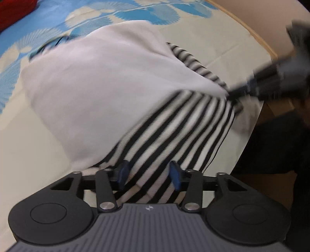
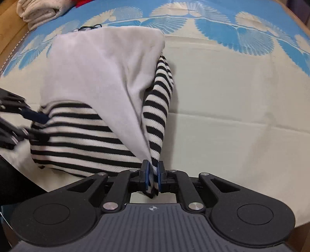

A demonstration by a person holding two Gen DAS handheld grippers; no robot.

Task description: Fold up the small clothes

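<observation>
A small garment with a plain white part [image 1: 100, 91] and a black-and-white striped part [image 1: 174, 135] lies on a cream and blue mat [image 1: 213, 44]. My left gripper [image 1: 149, 174] is open, its blue pads [image 1: 124, 172] either side of the striped hem. My right gripper [image 2: 153, 174] is shut on a corner where white and striped cloth [image 2: 155, 124] meet, lifting it. The white part [image 2: 100, 71] drapes toward the far edge. The left gripper also shows at the left of the right wrist view [image 2: 31, 124], and the right gripper at the right of the left wrist view [image 1: 238, 91].
A folded cream cloth [image 2: 40, 11] lies at the mat's far left corner, with something red [image 1: 15, 9] beside it. The mat's blue patterned border [image 2: 251, 38] runs along the far side. A wooden edge [image 1: 257, 36] bounds the mat. Dark floor lies beyond the near edge.
</observation>
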